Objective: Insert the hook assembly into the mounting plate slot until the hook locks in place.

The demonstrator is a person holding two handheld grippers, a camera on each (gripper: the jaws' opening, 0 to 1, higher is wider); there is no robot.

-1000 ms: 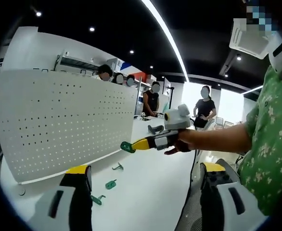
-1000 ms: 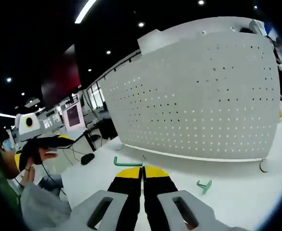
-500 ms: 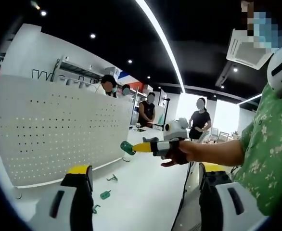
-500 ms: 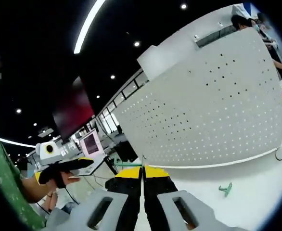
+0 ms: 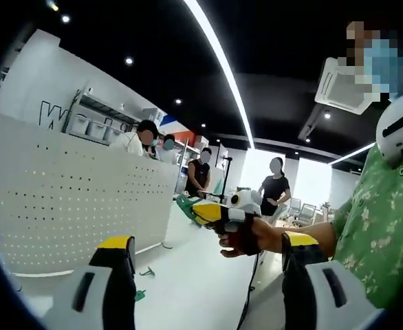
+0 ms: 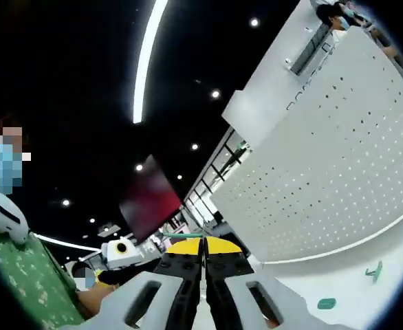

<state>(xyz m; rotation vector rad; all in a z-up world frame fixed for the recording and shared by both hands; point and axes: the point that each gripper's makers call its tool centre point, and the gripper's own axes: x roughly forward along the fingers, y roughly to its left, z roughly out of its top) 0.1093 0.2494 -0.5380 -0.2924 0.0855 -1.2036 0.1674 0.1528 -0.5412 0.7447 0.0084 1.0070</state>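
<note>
The white pegboard mounting plate (image 5: 71, 206) stands upright on the white table, at the left of the left gripper view and at the right of the right gripper view (image 6: 325, 179). My right gripper (image 6: 203, 242) is shut on a green hook (image 6: 177, 234) that sticks out to the left of its yellow tips. In the left gripper view a hand holds that right gripper (image 5: 205, 212) in the air, the green hook (image 5: 186, 205) at its tip, well off the plate. My left gripper (image 5: 208, 240) stands wide open with nothing in it.
Loose green hooks (image 5: 146, 273) lie on the table (image 5: 188, 289) below the plate, also in the right gripper view (image 6: 375, 270). Several people stand behind the table at the back (image 5: 274, 189). A person's green floral sleeve (image 5: 380, 227) is at the right.
Both views have tilted up toward the ceiling. The right gripper with the hook has swung to point more toward the left camera; the left gripper stays open.
</note>
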